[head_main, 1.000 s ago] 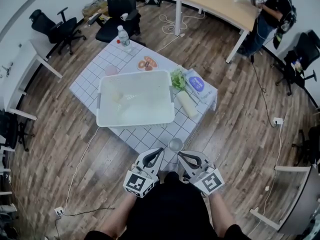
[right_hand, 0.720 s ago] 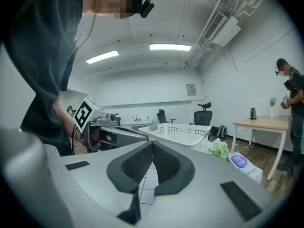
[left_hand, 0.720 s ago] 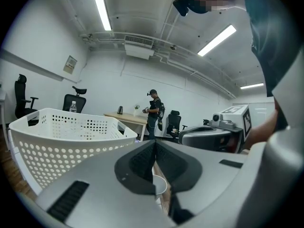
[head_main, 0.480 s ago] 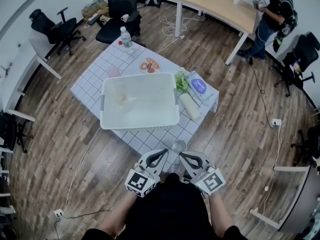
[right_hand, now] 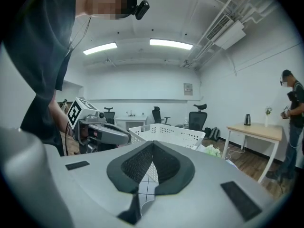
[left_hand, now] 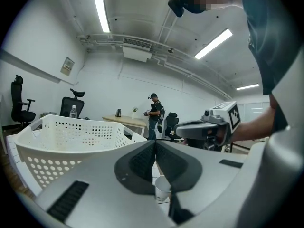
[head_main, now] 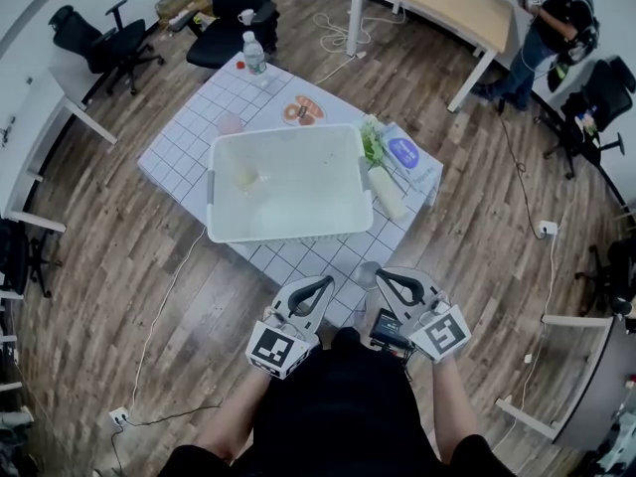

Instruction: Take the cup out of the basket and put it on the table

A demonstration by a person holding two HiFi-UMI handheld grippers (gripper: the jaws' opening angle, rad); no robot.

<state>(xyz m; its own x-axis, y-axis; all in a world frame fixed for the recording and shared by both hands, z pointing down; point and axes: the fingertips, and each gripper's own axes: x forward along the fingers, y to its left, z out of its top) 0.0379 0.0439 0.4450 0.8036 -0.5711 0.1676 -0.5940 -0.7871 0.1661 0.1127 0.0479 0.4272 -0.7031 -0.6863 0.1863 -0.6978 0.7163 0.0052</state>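
Observation:
A small pale cup [head_main: 369,274] stands on the white gridded table [head_main: 298,261] at its near corner, outside the white perforated basket [head_main: 288,182]. My left gripper [head_main: 323,284] and right gripper [head_main: 383,278] hover just short of that corner, on either side of the cup. Both are shut and empty. In the left gripper view the cup [left_hand: 162,189] shows below the shut left gripper [left_hand: 155,144], with the basket [left_hand: 71,141] to the left. The right gripper view has the shut right gripper [right_hand: 152,144] pointing at the basket [right_hand: 166,136]. A pale cup-like thing [head_main: 245,177] lies in the basket's left part.
On the table behind and right of the basket are a water bottle [head_main: 254,56], a pink cup [head_main: 231,123], a plate of food [head_main: 303,111], greens [head_main: 374,147], a blue packet [head_main: 405,153] and a white cylinder [head_main: 386,192]. Office chairs, desks and a standing person [head_main: 552,28] ring the room.
The view has shifted, so the table and basket sit a little further right and higher. Both grippers stay shut by the cup at the near corner, the right one slightly further right.

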